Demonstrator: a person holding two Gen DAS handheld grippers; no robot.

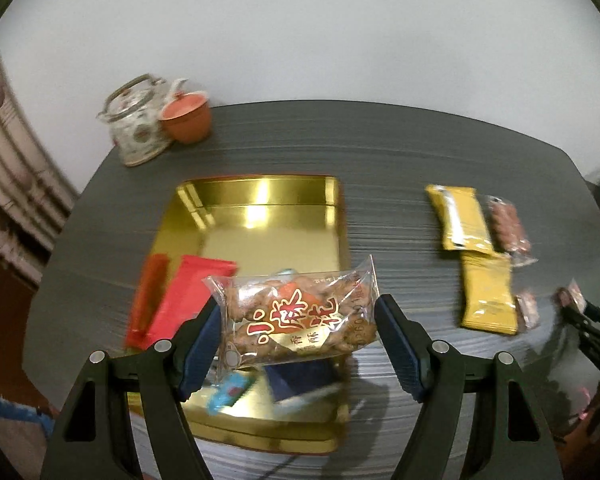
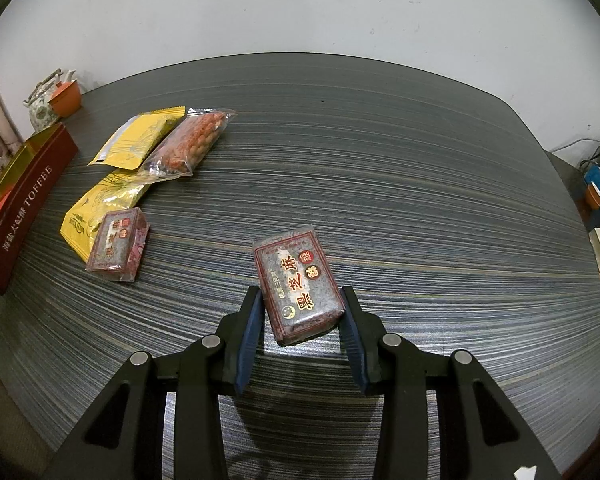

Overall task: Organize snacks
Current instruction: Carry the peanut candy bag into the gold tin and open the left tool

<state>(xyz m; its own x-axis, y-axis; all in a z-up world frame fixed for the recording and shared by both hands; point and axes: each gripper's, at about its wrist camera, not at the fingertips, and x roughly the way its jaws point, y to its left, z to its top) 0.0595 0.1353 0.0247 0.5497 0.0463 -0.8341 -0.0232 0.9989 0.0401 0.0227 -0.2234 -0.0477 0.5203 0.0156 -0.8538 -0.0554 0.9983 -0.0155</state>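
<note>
The left gripper (image 1: 298, 322) holds a clear bag of brown fried twists (image 1: 296, 314) crosswise between its blue pads, the jaws standing wide because the bag is wide; the bag hangs above the near end of an open gold tin (image 1: 260, 200) on the dark striped table (image 1: 380, 152); inside the tin lie two red packets (image 1: 172, 300) at its left side, and a dark blue packet (image 1: 300, 376) and a light blue wrapper (image 1: 230, 394) at its near end, partly hidden under the bag; the whole left view is blurred. To the right of the tin, well apart from it, lie two yellow packets (image 1: 460, 220), one behind the other, with a clear bag of reddish nuts (image 1: 510, 228) just beside the far one; a small dark block (image 1: 528, 308) rests against the near one. A patterned teapot (image 1: 138, 124) and an orange cup (image 1: 188, 118) stand touching at the far left corner. The right gripper (image 2: 302, 312) is closed narrowly on a wrapped dark sesame block (image 2: 298, 284), which tilts slightly and sticks out forward past the fingertips; whether it is lifted clear of the table I cannot tell.
</note>
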